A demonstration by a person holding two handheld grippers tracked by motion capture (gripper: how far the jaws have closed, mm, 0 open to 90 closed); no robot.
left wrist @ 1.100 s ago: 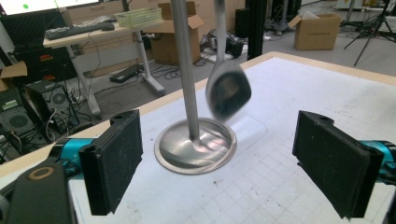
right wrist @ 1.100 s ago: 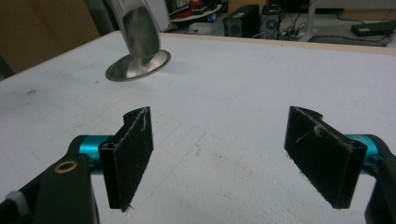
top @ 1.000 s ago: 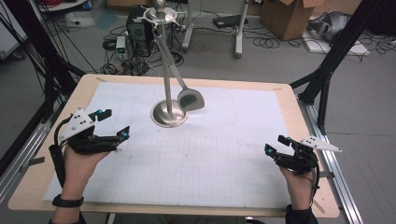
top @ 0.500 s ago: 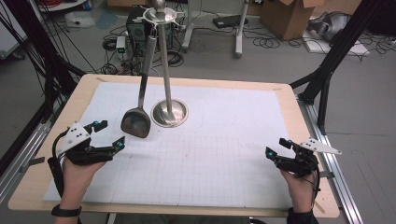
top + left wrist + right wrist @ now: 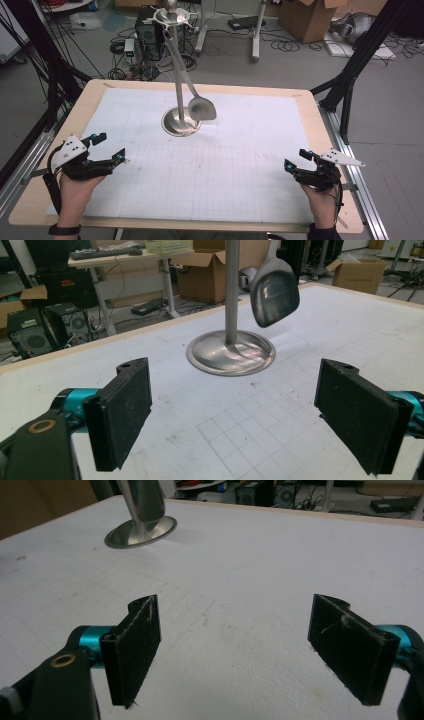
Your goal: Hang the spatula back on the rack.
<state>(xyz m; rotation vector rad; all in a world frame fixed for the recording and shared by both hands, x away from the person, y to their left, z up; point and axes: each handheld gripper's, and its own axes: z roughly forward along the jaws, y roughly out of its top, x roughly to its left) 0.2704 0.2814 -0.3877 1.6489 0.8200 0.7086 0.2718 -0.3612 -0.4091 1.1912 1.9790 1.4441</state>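
In the high view, a metal spatula (image 5: 199,104) is hanging from the top of a steel stand (image 5: 181,121) at the far middle of the table (image 5: 320,125); its long handle is slanting up and away, blade lowest, pointing down toward the stand's round base; the left gripper (image 5: 109,148) and right gripper (image 5: 295,161) are lying well apart near the front corners. In the left gripper view, the jaws are gaping wide, holding nothing; the spatula's blade (image 5: 274,291) is hovering above the base. In the right gripper view, the jaws are likewise spread wide and empty over the gridded paper (image 5: 260,555).

spatula (image 5: 274,292): handle cut by top edge | stand (image 5: 141,517): pole cut off
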